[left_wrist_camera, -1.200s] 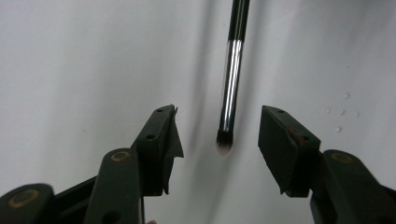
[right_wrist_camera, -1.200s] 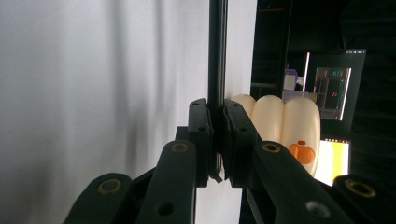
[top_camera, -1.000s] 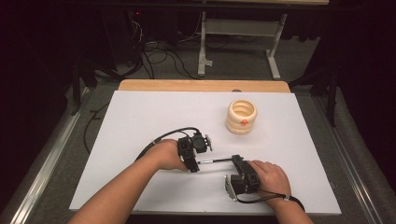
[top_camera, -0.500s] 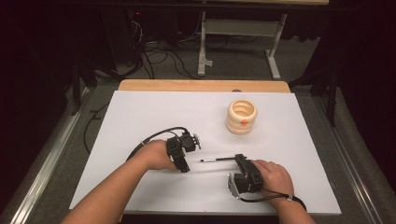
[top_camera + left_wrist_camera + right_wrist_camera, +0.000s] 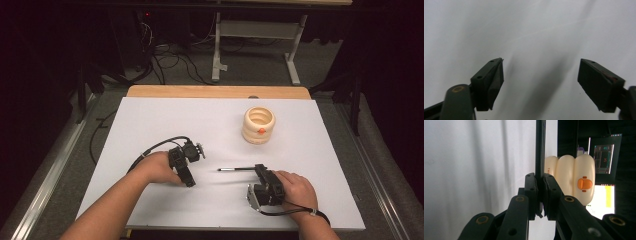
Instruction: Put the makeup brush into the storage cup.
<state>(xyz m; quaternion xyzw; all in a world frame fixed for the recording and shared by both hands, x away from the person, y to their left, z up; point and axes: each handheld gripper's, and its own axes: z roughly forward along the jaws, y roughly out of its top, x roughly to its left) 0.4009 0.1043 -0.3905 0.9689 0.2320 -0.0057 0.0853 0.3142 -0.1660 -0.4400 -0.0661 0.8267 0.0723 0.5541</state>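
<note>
High view: the right gripper [image 5: 259, 171] lies low on the white table [image 5: 150, 120], its jaws clamped on a thin black pen [image 5: 237, 169] that sticks out level from its tip toward the left gripper [image 5: 196, 151]. The left gripper sits well apart from the pen's free end. A cream ribbed cup [image 5: 259, 125] stands beyond the right gripper.

Left gripper view: the left gripper [image 5: 540, 82] has just been opening its jaws; they stand wide apart with only bare table between them.

Right gripper view: the right gripper [image 5: 540, 195] pinches the pen [image 5: 540, 147] tight, the shaft running straight up from the jaws, with the cup [image 5: 571, 176] just beside it, marked with an orange duck face [image 5: 584, 184].
</note>
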